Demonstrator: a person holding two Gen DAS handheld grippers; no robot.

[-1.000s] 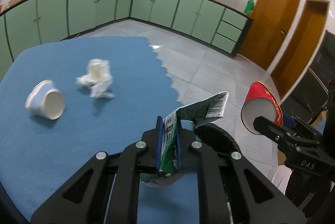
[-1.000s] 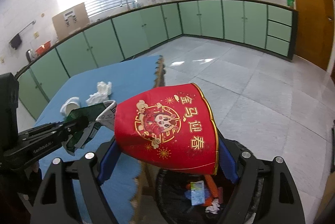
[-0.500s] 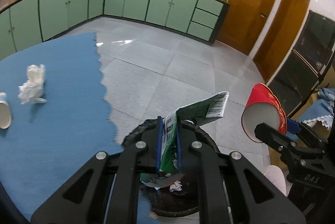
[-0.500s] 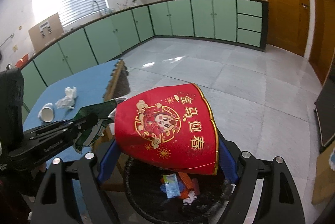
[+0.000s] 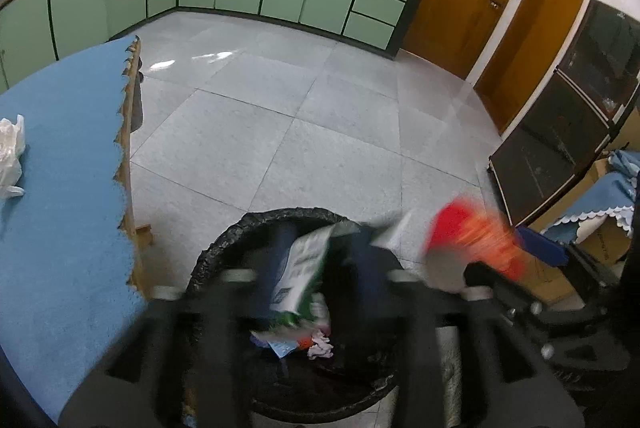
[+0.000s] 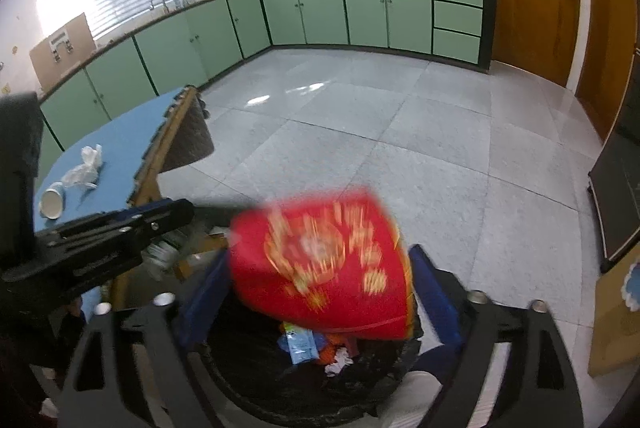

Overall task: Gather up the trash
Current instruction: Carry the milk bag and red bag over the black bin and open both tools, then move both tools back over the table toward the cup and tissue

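Both grippers hang over a black-lined trash bin, which also shows in the right wrist view. My left gripper is open, and the green-and-white carton is loose between its spread fingers, blurred, tipping into the bin. My right gripper is open too; the red paper cup with gold print is blurred between its blue pads above the bin. The cup also shows in the left wrist view. Several wrappers lie inside the bin.
The blue-covered table stands left of the bin. On it lie a crumpled white tissue and a tipped white paper cup. Grey tiled floor stretches ahead to green cabinets and wooden doors.
Both grippers moved from the table edge to above the bin. Both sets of fingers spread apart, and the carton and the red cup began to drop.
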